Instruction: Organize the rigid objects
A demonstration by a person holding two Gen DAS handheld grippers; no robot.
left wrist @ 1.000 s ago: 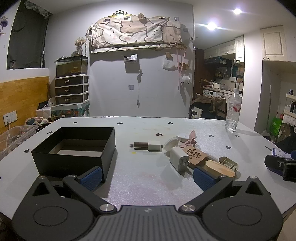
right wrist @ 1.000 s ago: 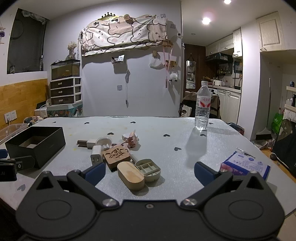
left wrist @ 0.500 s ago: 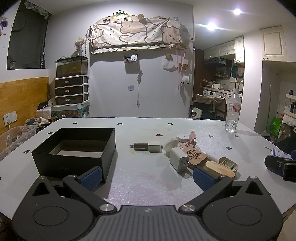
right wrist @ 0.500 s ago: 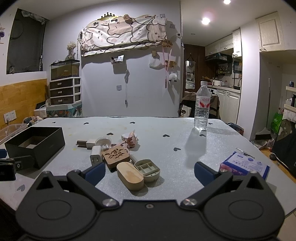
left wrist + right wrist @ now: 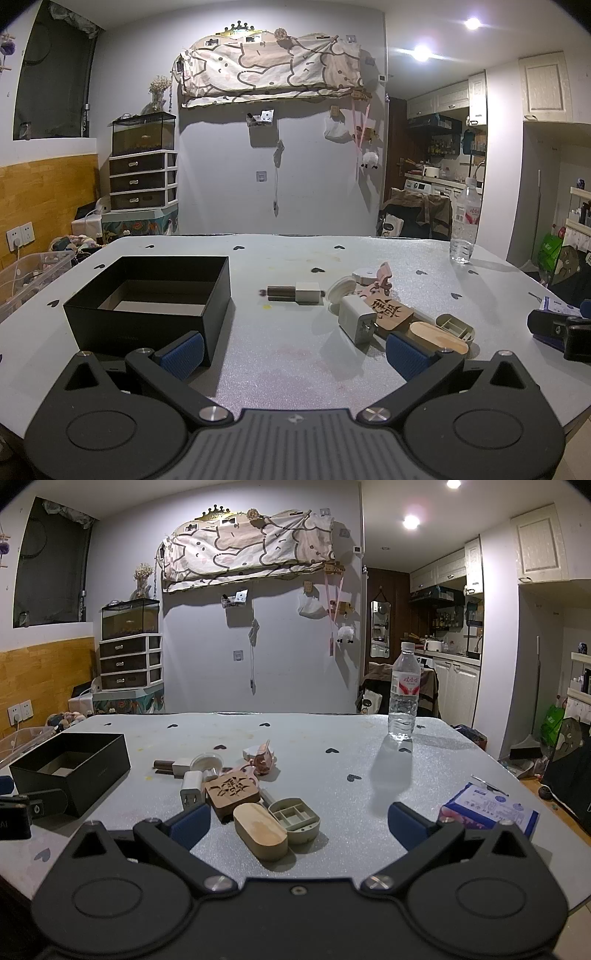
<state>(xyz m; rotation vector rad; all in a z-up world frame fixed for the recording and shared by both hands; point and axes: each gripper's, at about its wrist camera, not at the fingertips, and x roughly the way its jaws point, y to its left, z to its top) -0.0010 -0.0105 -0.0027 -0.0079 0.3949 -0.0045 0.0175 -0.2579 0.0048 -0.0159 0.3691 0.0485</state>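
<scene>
An open black box [image 5: 147, 306] [image 5: 70, 771] sits at the table's left. A cluster of small items lies mid-table: a white charger [image 5: 356, 319] [image 5: 192, 788], a carved wooden tile [image 5: 389, 310] [image 5: 231, 792], an oval wooden lid [image 5: 260, 830] [image 5: 437, 338] beside its compartment tray [image 5: 295, 818], a brown-and-white stick [image 5: 291, 292], a round white disc [image 5: 340, 290] and a pink figure [image 5: 263, 762]. My left gripper [image 5: 291, 356] is open, near the box's front corner. My right gripper [image 5: 297, 825] is open just before the oval lid. Neither holds anything.
A water bottle [image 5: 403, 694] stands at the far right of the table [image 5: 295, 362]. A blue and white packet [image 5: 487, 810] lies at the right edge. A clear bin [image 5: 26, 273] sits off the table's left side.
The right gripper has edged slightly forward towards the cluster. The left gripper has not visibly moved.
</scene>
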